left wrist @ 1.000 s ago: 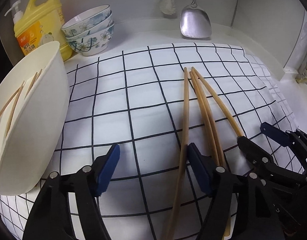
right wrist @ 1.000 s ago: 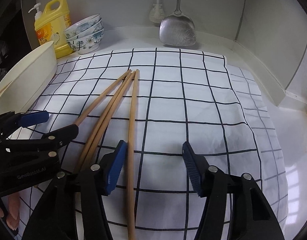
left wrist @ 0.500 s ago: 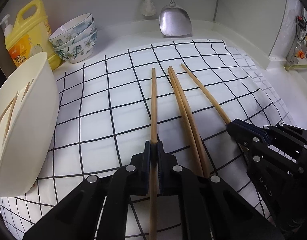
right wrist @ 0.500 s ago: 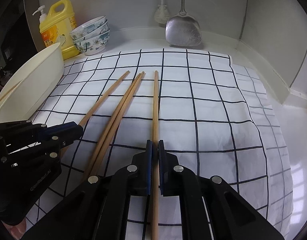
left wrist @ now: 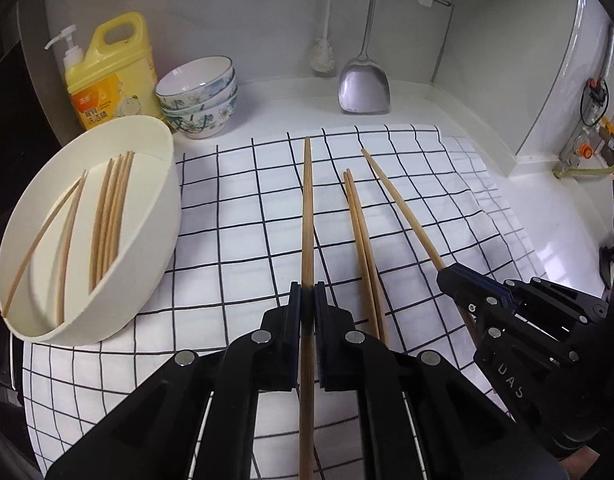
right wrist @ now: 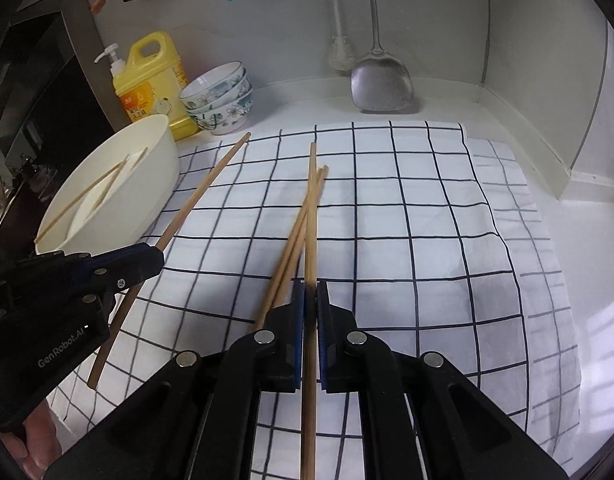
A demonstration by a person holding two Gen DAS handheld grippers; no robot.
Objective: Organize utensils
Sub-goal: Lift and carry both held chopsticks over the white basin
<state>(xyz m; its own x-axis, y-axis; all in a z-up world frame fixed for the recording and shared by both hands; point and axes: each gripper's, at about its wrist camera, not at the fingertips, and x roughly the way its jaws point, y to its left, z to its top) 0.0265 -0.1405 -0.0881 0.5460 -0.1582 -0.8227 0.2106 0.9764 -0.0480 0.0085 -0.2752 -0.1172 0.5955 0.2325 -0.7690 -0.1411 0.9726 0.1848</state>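
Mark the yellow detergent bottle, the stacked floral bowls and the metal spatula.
yellow detergent bottle (left wrist: 109, 80), left wrist view, on its body.
stacked floral bowls (left wrist: 199, 114), left wrist view, on the side walls.
metal spatula (right wrist: 381, 82), right wrist view, on its blade.

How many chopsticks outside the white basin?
4. One in the left gripper, one in the right gripper, two side by side on the checked cloth between them.

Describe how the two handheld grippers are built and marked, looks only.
Both the left gripper and the right gripper are matte black plastic linkages with silver round pivot pins. Their fingers carry dark blue ribbed pads. Seen from the right wrist, the left gripper's body bears white "GenRobot.AI" lettering. No cables or sleeves show.
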